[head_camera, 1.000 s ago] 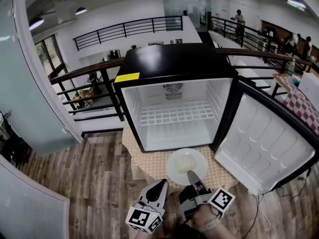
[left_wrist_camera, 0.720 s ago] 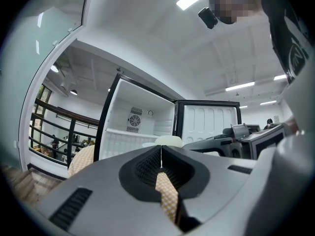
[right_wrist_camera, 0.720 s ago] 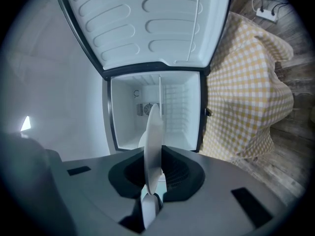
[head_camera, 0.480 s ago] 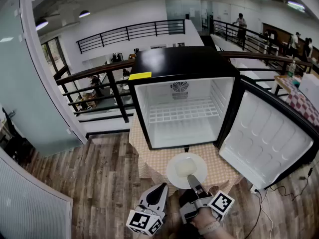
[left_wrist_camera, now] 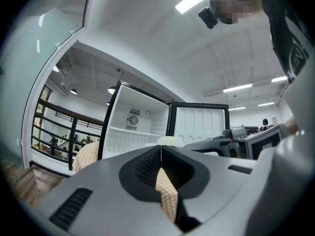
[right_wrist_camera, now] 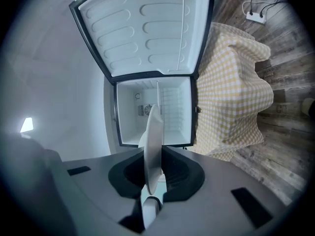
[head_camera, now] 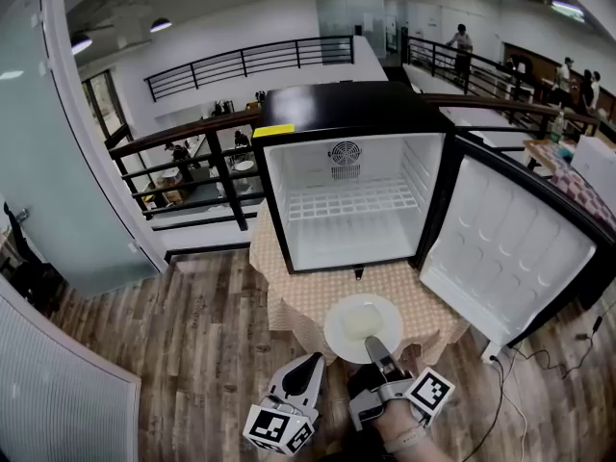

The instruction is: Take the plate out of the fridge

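A round white plate point(head_camera: 358, 325) carrying a pale slab hangs level over the front edge of the checked tablecloth point(head_camera: 294, 296), out in front of the open black fridge point(head_camera: 351, 114). My right gripper point(head_camera: 373, 346) is shut on the plate's near rim; in the right gripper view the plate point(right_wrist_camera: 153, 132) shows edge-on between the jaws of the right gripper point(right_wrist_camera: 153, 154). My left gripper point(head_camera: 313, 362) is low beside it, apart from the plate. Its jaws meet at the tips with nothing between them in the left gripper view, where the left gripper point(left_wrist_camera: 160, 151) points toward the fridge point(left_wrist_camera: 133, 127).
The fridge interior holds only a white wire shelf point(head_camera: 351, 200). Its door point(head_camera: 505, 248) swings wide open to the right. Wooden floor point(head_camera: 183, 354) surrounds the small table. A black railing point(head_camera: 183, 152) runs behind. Cables and a power strip point(right_wrist_camera: 256, 14) lie on the floor at the right.
The plate, in my right gripper, has drawn back from the fridge toward me, so the gap to the fridge has grown. The left gripper has stayed low at my left.
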Demonstrator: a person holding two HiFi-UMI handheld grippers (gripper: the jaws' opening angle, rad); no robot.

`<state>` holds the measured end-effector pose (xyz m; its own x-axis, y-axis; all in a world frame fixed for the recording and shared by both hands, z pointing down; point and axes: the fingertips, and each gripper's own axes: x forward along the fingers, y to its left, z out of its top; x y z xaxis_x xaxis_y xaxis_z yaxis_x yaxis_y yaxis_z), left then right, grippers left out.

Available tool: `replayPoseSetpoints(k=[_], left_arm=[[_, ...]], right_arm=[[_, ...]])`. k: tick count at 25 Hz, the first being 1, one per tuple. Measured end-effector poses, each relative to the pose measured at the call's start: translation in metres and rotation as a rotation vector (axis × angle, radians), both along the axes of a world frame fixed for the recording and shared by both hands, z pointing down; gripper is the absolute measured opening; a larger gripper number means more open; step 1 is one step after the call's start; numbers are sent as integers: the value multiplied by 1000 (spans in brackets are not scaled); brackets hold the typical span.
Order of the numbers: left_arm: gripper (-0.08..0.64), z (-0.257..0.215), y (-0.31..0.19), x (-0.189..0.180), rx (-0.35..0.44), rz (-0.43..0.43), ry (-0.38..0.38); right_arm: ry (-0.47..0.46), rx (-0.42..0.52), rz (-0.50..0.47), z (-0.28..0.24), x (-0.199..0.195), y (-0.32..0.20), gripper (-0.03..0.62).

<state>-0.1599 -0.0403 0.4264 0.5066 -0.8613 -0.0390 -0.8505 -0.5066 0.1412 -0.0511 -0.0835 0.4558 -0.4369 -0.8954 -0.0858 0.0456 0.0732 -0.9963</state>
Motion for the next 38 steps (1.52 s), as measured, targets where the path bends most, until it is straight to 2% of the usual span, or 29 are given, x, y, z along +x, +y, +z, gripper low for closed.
replayPoseSetpoints(k=[14, 21, 29, 38], left_arm=[[11, 7, 25, 5, -13, -15, 4], [11, 4, 39, 3, -13, -55, 2], [11, 6, 63, 18, -20, -93, 6], [11, 6, 86, 35, -24, -108, 14]], right_arm=[[-9, -7, -2, 10, 8, 23, 55], [-20, 9, -35, 3, 5, 32, 55], [-8, -3, -88, 3, 16, 55, 55], [-6, -11, -106, 3, 31, 76, 55]])
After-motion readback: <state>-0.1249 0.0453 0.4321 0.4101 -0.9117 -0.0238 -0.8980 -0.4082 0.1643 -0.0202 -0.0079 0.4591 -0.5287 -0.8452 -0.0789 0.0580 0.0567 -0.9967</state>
